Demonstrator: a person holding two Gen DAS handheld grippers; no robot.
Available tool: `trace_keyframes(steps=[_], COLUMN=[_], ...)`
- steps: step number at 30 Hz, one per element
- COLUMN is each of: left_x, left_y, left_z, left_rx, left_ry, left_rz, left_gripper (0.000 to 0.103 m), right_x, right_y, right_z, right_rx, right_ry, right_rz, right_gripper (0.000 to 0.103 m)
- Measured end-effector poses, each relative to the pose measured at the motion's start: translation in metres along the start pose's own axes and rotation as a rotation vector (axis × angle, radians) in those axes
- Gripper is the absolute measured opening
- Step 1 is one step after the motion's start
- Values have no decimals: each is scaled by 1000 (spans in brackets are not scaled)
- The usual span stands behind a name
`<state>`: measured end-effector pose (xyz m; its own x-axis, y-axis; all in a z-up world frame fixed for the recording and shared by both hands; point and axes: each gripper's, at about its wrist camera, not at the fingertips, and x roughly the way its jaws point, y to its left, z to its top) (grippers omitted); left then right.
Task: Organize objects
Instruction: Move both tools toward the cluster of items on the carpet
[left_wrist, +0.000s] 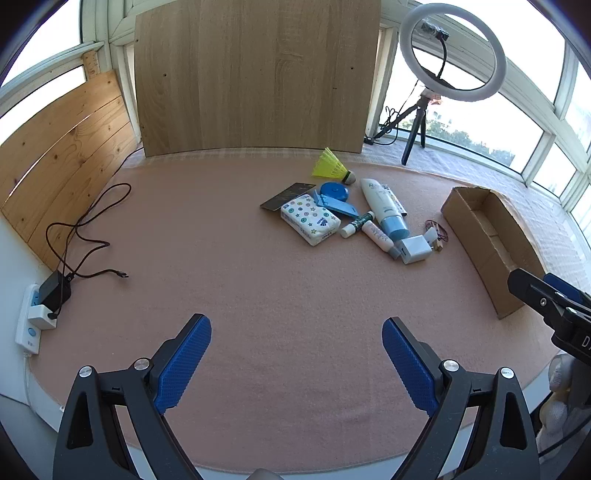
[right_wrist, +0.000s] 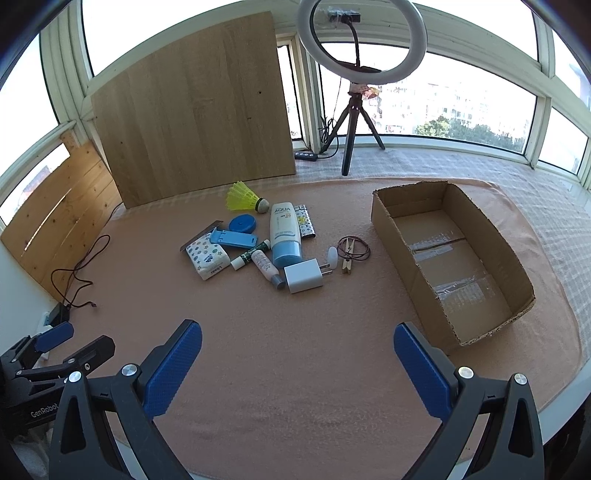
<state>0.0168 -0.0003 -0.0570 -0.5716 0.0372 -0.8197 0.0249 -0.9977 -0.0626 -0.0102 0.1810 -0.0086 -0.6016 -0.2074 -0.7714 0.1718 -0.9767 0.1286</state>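
A pile of small objects lies mid-table on the pink cloth: a yellow shuttlecock (right_wrist: 242, 196), a white and blue tube (right_wrist: 283, 234), a tissue pack (right_wrist: 207, 257), a blue phone stand (right_wrist: 233, 239), a blue round case (right_wrist: 242, 223), a white charger (right_wrist: 305, 275), a small bottle (right_wrist: 266, 268) and a clothespin (right_wrist: 347, 261). The same tissue pack (left_wrist: 310, 219) and tube (left_wrist: 386, 208) show in the left wrist view. An empty cardboard box (right_wrist: 458, 258) stands to the right of the pile. My left gripper (left_wrist: 296, 363) and right gripper (right_wrist: 297, 369) hover open over bare cloth near the front edge, holding nothing.
A wooden board (right_wrist: 195, 110) leans at the back, with a slatted panel (left_wrist: 62, 158) on the left. A ring light on a tripod (right_wrist: 358, 74) stands behind the pile. A power strip with adapter and loose cable (left_wrist: 55, 291) lies at the left edge.
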Motion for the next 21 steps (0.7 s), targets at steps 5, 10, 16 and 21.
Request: trace_keyframes(steps=[5, 10, 16, 21], left_x=[-4, -10, -15, -18], left_y=[0, 8, 12, 12], left_z=[-16, -25, -31, -31], left_rx=[-22, -73, -83, -77], left_ry=[-7, -13, -2, 10], left_rz=[42, 73, 88, 75], left_gripper=[96, 96, 96, 96], right_x=[3, 1, -2, -6], right_y=[4, 12, 27, 29], right_z=[-6, -16, -33, -36], right_rx=[-11, -32, -44, -40], right_ry=[14, 18, 32, 24], right_rz=[14, 20, 39, 25], right_gripper=[103, 103, 103, 103])
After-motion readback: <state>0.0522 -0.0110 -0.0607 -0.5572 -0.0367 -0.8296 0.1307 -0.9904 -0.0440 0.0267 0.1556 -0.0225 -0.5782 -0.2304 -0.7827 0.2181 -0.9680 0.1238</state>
